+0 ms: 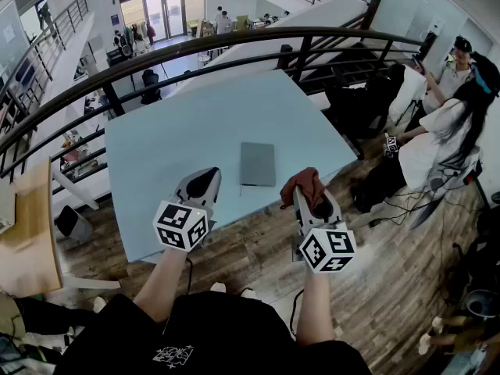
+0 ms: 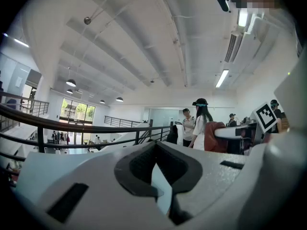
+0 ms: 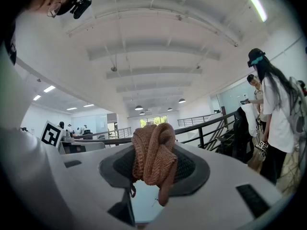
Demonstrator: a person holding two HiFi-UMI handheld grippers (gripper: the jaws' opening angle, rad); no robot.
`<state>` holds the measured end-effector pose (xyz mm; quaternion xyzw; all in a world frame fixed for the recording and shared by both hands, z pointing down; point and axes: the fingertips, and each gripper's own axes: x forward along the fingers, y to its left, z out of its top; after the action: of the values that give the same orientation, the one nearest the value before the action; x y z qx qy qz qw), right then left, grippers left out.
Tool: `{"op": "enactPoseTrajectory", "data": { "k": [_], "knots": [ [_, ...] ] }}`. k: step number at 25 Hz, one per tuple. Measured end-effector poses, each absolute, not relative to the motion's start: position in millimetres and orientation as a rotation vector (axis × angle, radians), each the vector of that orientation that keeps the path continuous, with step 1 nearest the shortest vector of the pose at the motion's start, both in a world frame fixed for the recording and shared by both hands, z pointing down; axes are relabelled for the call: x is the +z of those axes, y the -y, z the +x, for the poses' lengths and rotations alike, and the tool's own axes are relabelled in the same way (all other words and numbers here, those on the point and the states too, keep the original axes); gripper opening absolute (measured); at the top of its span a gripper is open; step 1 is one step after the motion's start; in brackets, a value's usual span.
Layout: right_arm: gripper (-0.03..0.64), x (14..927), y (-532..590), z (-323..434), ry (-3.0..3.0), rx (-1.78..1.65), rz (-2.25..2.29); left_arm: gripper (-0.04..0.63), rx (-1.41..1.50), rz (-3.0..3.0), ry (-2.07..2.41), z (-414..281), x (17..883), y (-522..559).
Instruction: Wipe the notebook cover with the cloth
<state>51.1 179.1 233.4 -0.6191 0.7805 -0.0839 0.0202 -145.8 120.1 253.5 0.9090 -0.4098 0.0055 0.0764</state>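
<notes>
From my end, the notebook (image 1: pixel 257 163) lay flat and closed on the light blue table (image 1: pixel 156 135), a bit back from the table's near edge, with bare tabletop all around it. The right gripper (image 1: pixel 308 194) hung just right of the notebook's near corner, over the table edge, with its jaws clamped on the bunched rust-brown cloth (image 3: pixel 153 155). The left gripper (image 1: pixel 205 180) sat left of the notebook, near that same edge, with its tips together and nothing in them. Past the notebook's far side the table ran to the dark railing (image 1: pixel 312 30). A person in white (image 1: pixel 441 135) sat well off to the notebook's right.
</notes>
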Motion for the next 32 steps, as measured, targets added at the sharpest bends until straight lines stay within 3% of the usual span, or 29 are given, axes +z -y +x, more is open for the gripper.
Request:
{"op": "enactPoseTrajectory", "data": {
  "k": [32],
  "knots": [
    [0.17, 242.3, -157.0, -19.2, -2.392, -0.3, -2.002, 0.008, 0.018, 2.772, 1.118, -213.1, 265.1, -82.8]
  ]
}}
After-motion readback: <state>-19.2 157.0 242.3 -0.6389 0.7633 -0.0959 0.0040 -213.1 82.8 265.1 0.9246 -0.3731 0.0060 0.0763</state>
